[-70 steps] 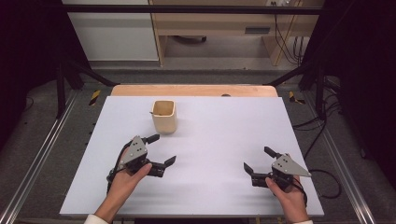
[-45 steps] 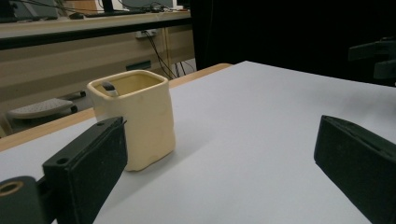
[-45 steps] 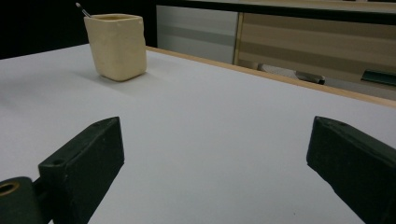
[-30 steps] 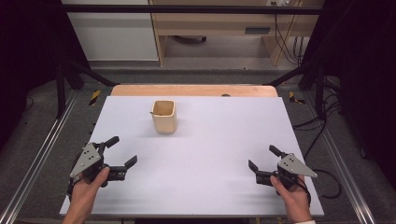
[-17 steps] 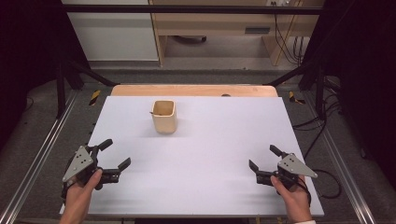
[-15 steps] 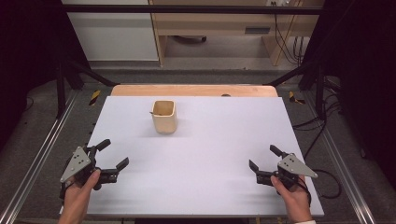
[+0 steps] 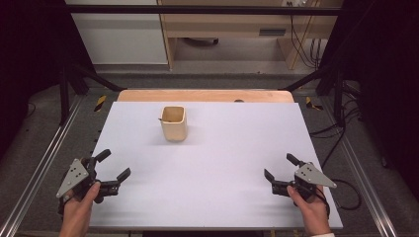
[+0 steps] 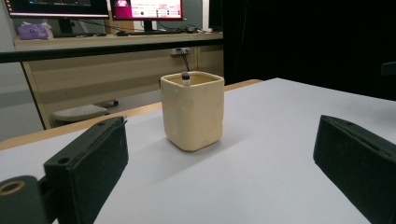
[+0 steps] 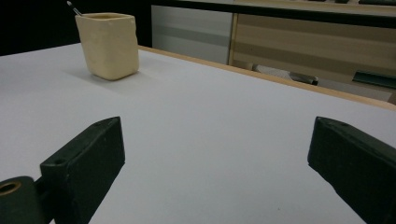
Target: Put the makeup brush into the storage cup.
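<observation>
My left claw [image 7: 113, 165] and right claw [image 7: 279, 168] are both wide open and empty, far from the cup [image 7: 173, 123] near the tabletop's [image 7: 237, 148] back, so a fast reach might tip it.

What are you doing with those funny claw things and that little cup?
A person sits at a white table, holding a left gripper and a right gripper, one in each hand. Both are open, hold nothing, and sit at the near corners of the table. A square, cream-coloured cup stands upright toward the far side, apart from both grippers. Something thin with a dark tip pokes out of it.
</observation>
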### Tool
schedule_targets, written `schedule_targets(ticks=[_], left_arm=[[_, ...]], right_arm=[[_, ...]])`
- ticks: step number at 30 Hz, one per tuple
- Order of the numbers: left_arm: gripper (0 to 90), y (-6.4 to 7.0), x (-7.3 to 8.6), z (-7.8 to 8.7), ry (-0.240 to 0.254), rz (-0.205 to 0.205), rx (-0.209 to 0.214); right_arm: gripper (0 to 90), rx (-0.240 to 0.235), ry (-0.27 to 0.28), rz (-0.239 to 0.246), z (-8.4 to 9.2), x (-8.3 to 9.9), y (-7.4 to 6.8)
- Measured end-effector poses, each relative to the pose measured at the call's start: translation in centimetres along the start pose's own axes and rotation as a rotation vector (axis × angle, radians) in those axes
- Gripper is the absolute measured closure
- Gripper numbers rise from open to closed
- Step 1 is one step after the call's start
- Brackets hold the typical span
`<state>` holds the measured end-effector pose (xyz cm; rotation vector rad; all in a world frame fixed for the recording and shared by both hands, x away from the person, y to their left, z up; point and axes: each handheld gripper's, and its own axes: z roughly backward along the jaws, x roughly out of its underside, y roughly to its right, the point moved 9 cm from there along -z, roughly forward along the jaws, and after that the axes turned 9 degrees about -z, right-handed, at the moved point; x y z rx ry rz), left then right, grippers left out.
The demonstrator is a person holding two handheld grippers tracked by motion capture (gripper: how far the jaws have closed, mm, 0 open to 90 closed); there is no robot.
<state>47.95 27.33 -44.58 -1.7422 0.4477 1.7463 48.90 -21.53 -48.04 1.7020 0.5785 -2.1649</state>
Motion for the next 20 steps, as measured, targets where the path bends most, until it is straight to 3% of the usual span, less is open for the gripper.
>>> schedule_targets(ticks=[13,20], left_arm=[[2.8,1.0,1.1,-0.5,-0.004,-0.009,0.019],[2.8,1.3,0.9,-0.3,0.003,-0.018,0.015]], right_arm=[[3.7,0.004,0.000,-0.003,-0.1,0.1,0.2],[3.3,0.005,-0.013,-0.006,-0.3,0.3,0.2]])
